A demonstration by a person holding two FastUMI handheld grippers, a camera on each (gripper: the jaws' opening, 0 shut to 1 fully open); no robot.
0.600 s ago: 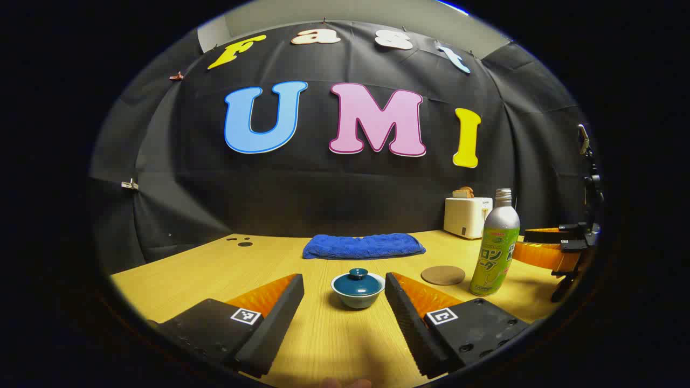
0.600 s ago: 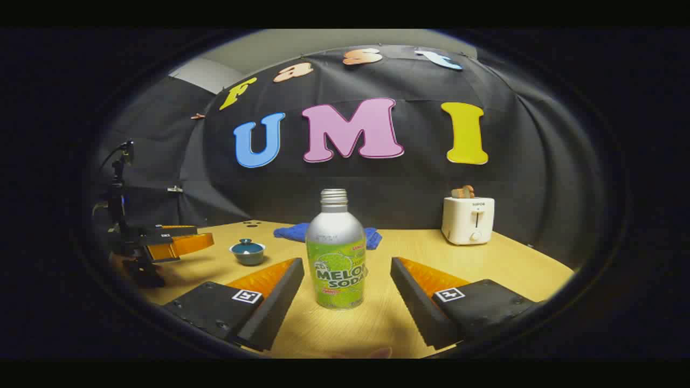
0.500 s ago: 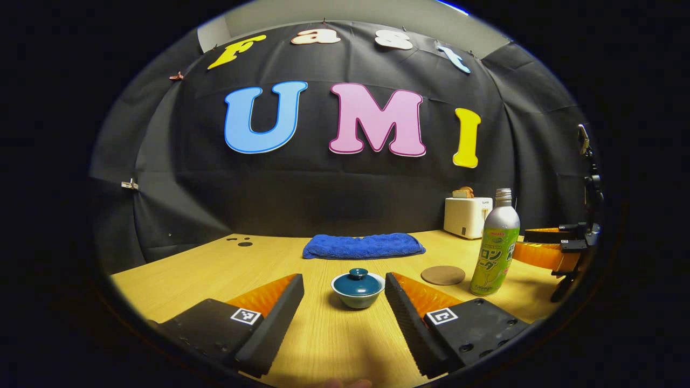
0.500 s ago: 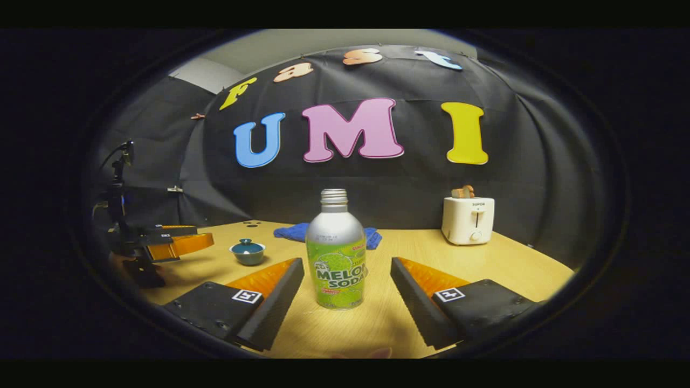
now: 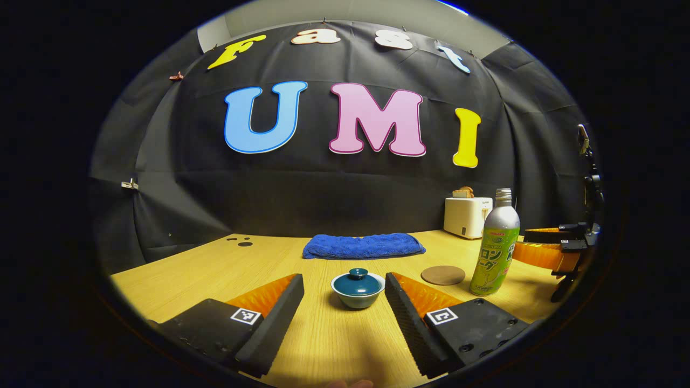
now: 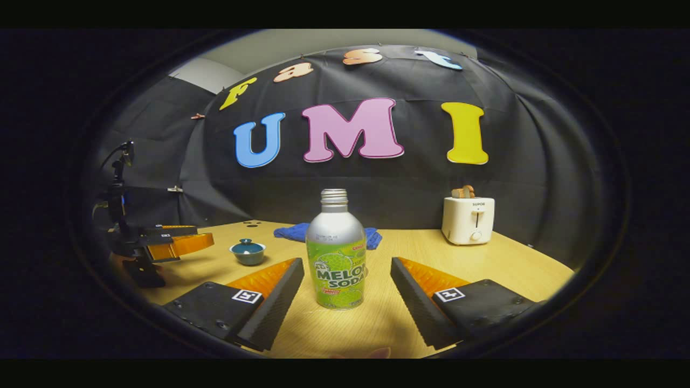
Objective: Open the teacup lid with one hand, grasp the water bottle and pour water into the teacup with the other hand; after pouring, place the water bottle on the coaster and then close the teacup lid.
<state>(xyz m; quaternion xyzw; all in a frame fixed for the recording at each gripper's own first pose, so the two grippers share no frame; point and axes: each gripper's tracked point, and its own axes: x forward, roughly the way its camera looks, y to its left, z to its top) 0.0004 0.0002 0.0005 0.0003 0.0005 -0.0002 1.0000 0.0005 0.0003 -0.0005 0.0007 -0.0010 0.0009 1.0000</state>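
In the left gripper view, the left gripper (image 5: 344, 293) hangs low over the wooden table (image 5: 215, 269) with its jaws spread wide and nothing between the pads. The teacup (image 5: 358, 290) sits on the table ahead of the gap between the two fingers, apart from both, and its lid (image 5: 358, 281) rests on top, closed. To the right of the cup lies the round coaster (image 5: 442, 275), bare, and just beside it stands the water bottle (image 5: 495, 245), upright and uncapped. Past the bottle, the right gripper (image 5: 544, 245) shows at the edge, too squeezed by the lens to judge well. A blue towel (image 5: 363, 246) lies near the back wall, with a white toaster (image 5: 467, 216) to its right.

In the right gripper view, the right gripper (image 6: 346, 285) is wide open, holding nothing. The water bottle (image 6: 336, 253) stands between its fingers without touching either. The teacup (image 6: 247, 251) sits well to the left, beside the left gripper (image 6: 167, 242).
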